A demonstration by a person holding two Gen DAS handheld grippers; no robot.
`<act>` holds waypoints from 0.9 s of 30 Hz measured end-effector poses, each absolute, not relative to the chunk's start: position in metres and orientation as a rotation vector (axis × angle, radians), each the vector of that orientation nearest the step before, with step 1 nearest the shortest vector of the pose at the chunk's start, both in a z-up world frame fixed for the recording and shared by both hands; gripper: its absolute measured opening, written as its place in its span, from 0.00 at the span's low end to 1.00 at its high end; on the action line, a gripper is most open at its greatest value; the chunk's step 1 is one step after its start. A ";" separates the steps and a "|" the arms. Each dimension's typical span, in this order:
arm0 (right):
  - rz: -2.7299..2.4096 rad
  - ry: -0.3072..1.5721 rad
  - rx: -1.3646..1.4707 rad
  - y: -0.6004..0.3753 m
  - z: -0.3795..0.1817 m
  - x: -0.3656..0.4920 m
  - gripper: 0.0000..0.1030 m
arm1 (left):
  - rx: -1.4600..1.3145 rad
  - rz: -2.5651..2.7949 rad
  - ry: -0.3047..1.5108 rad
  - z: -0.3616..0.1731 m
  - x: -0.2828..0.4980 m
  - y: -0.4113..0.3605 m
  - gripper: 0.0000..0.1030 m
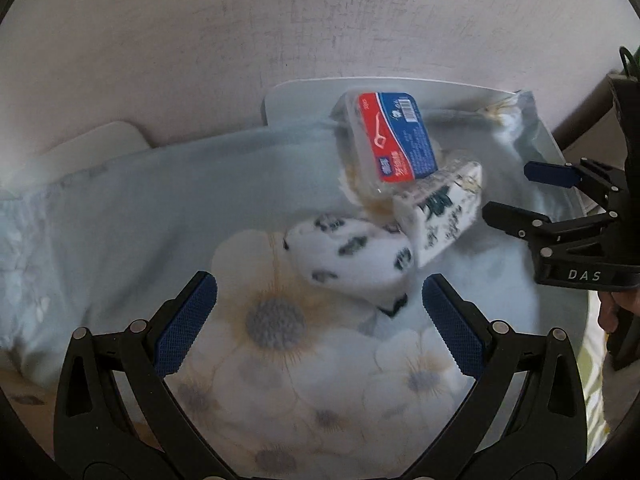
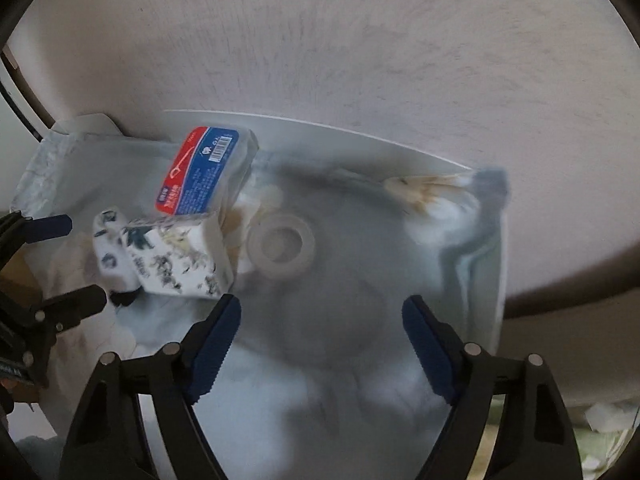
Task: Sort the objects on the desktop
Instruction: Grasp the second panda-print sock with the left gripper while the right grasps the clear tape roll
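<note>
On floral cloth [image 1: 276, 364] over white worktop [image 1: 296, 92]: floss-pick box [image 1: 394, 136] leaning on patterned tissue pack [image 1: 444, 208], spotted white bundle [image 1: 352, 256] beside, clear tape ring [image 2: 280, 246] nearby. Left tongs [image 1: 320, 320] released, empty. Right tongs [image 2: 320, 352] likewise parted, gripping nothing.

Left gripper [image 1: 320, 316] points steeply downward, jaws spread wide, nothing between the blue pads [image 1: 186, 322]. Right gripper [image 2: 322, 346] at the same steep pitch, jaws apart and empty. The two sit side by side, close, each visible at the edge of the other's view. Fingers of a hand [image 1: 610, 312] wrap the right handle.
</note>
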State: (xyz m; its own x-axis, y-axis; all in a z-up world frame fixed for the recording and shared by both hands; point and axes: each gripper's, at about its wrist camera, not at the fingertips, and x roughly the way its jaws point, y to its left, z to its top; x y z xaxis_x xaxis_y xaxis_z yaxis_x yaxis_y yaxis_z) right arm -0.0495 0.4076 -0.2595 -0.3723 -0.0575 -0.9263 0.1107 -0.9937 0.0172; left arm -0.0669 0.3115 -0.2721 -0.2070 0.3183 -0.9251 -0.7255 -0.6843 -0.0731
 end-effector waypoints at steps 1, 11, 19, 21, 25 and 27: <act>-2.517 0.073 1.697 0.407 -0.262 -0.052 0.76 | -1.357 1.958 0.506 -0.272 -0.068 0.313 1.00; -2.517 0.116 1.650 0.399 -0.267 -0.062 0.65 | -1.319 1.948 0.482 -0.279 -0.071 0.311 0.99; -2.543 0.130 1.598 0.401 -0.263 -0.055 0.42 | -1.297 1.869 0.411 -0.274 -0.064 0.308 0.58; -2.543 0.114 1.593 0.403 -0.262 -0.053 0.40 | -1.282 1.872 0.424 -0.270 -0.059 0.309 0.56; -2.548 0.091 1.577 0.407 -0.260 -0.045 0.39 | -1.291 1.865 0.396 -0.268 -0.073 0.305 0.50; -2.550 0.081 1.573 0.408 -0.256 -0.041 0.39 | -1.288 1.866 0.386 -0.265 -0.080 0.301 0.49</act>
